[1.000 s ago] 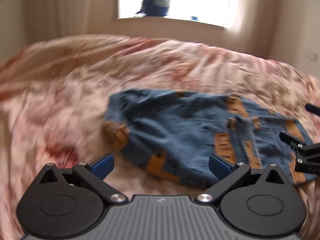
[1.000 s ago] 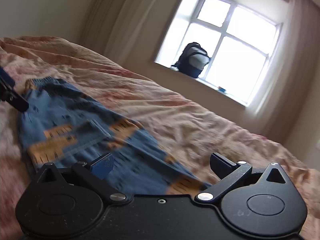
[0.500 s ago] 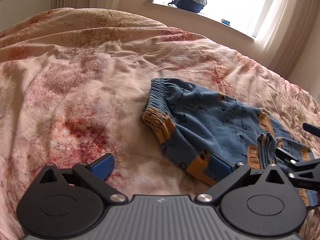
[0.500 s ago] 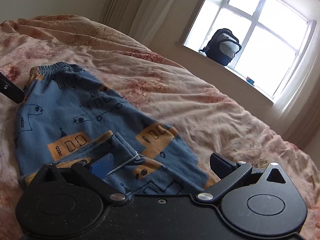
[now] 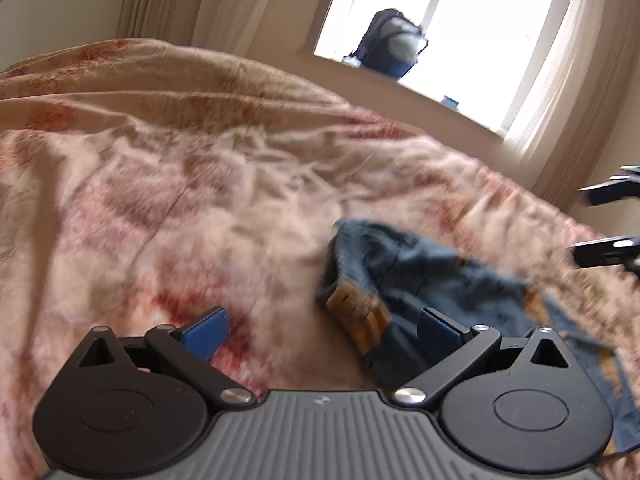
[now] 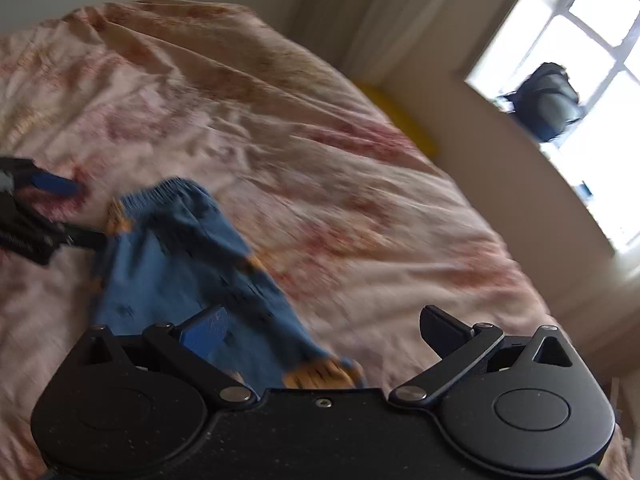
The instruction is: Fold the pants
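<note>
Small blue pants (image 5: 432, 276) with orange patches lie folded on the pink floral bedspread (image 5: 168, 208). In the left wrist view they lie right of centre, their waistband end towards me. My left gripper (image 5: 320, 330) is open and empty, above the bed just left of the pants. In the right wrist view the pants (image 6: 176, 264) lie at the lower left. My right gripper (image 6: 322, 330) is open and empty, held above their near end. The left gripper shows at that view's left edge (image 6: 36, 216), by the waistband.
A dark backpack (image 5: 390, 50) stands on the windowsill behind the bed. Curtains hang at both sides of the window. Something yellow (image 6: 396, 116) shows past the bed's far edge. The bedspread is wrinkled all around the pants.
Both grippers have lifted and pulled back from the pants. The right gripper has swung away, so the pants sit further left in its view. The pants stay on the bed.
</note>
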Motion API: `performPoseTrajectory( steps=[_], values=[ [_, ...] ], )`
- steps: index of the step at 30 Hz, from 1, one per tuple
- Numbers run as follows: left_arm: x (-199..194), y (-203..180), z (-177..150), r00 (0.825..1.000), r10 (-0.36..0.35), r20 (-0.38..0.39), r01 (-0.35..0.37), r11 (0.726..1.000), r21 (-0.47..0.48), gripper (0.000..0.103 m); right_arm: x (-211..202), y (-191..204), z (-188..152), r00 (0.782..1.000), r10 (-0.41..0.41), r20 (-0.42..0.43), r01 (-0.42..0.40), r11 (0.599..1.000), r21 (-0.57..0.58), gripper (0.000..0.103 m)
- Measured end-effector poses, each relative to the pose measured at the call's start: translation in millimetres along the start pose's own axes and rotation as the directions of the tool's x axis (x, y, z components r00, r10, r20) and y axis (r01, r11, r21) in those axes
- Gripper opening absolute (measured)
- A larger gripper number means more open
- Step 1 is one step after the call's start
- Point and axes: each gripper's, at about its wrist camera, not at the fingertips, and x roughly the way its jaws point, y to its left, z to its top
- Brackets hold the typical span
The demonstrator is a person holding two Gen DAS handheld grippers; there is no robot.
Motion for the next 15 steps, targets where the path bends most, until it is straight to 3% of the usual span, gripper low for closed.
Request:
performPoseTrajectory(
  steps=[3, 5, 7, 9, 14, 15],
  values=[
    [-2, 3, 2, 0.998, -0.051, 0.045, 0.051, 0.999, -0.003, 0.088, 24, 7, 25, 0.985, 0.171, 0.025, -0.168, 0.981, -0.095, 0.082],
    [0, 5, 1, 0.996, -0.062, 0.058, 0.062, 0.998, 0.008, 0.081, 44, 9, 32, 0.967, 0.252, 0.031, -0.249, 0.965, -0.08, 0.078],
    [7, 6, -1, 0.995, -0.089, 0.046, 0.089, 0.996, 0.01, 0.069, 66, 11, 37, 0.954, 0.299, 0.025, -0.298, 0.953, -0.045, 0.063],
    [15, 7, -3, 0.992, -0.124, 0.019, 0.124, 0.992, 0.01, 0.057, 82, 14, 40, 0.944, 0.329, 0.033, -0.328, 0.944, -0.035, 0.059],
    [21, 5, -7, 0.99, -0.14, 0.02, 0.139, 0.99, 0.033, 0.049, 119, 13, 50, 0.883, 0.47, 0.002, -0.469, 0.881, 0.058, 0.059],
    [20, 5, -7, 0.99, -0.141, 0.025, 0.14, 0.99, 0.035, 0.047, 124, 16, 52, 0.879, 0.477, -0.011, -0.476, 0.878, 0.05, 0.057]
  ],
)
